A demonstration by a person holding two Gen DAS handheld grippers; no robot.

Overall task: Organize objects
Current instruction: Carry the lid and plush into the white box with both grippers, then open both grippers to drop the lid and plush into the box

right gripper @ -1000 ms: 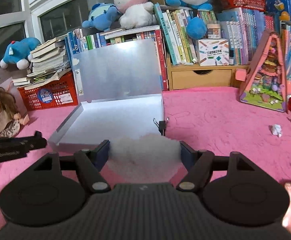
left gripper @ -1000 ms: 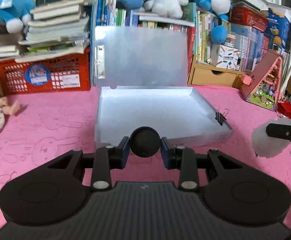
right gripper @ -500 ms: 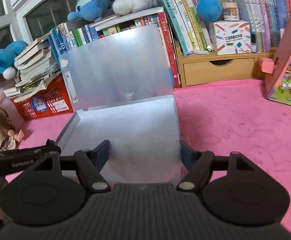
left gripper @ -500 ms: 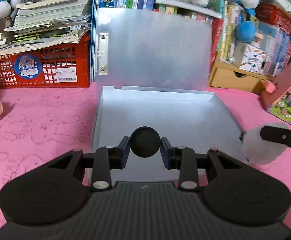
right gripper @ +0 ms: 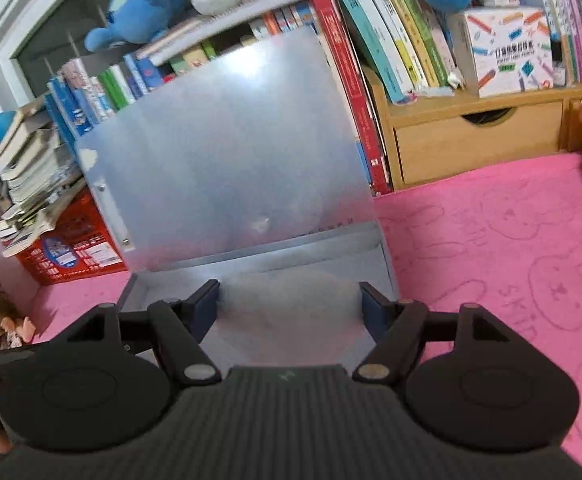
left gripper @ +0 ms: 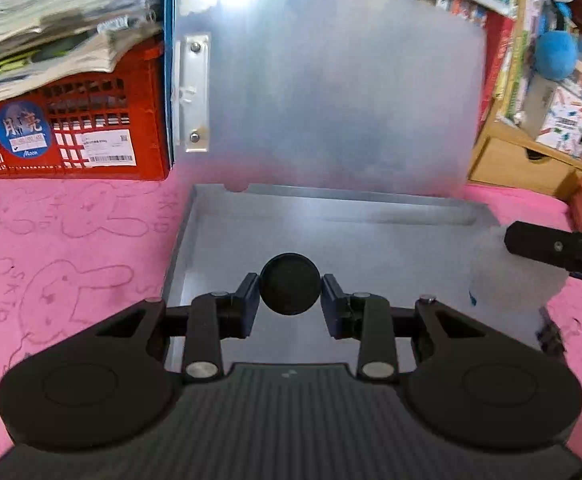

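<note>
1. Presently, left gripper (left gripper: 290, 295) pinches a black round disc (left gripper: 290, 289); right gripper (right gripper: 289, 303) spans wide around a white fluffy ball (right gripper: 291, 300) — both over the open translucent file box (left gripper: 371, 240).
2. Step, as judged: depositing. Next calls for lowering into the tray, then opening the jaws.
3. Versus a second ago — both grippers have advanced from the pink mat (left gripper: 71, 240) to above the tray; box looms larger.

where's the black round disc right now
In the left wrist view, the black disc sits clamped between the left gripper fingers, held over the near part of the open grey box.
</note>
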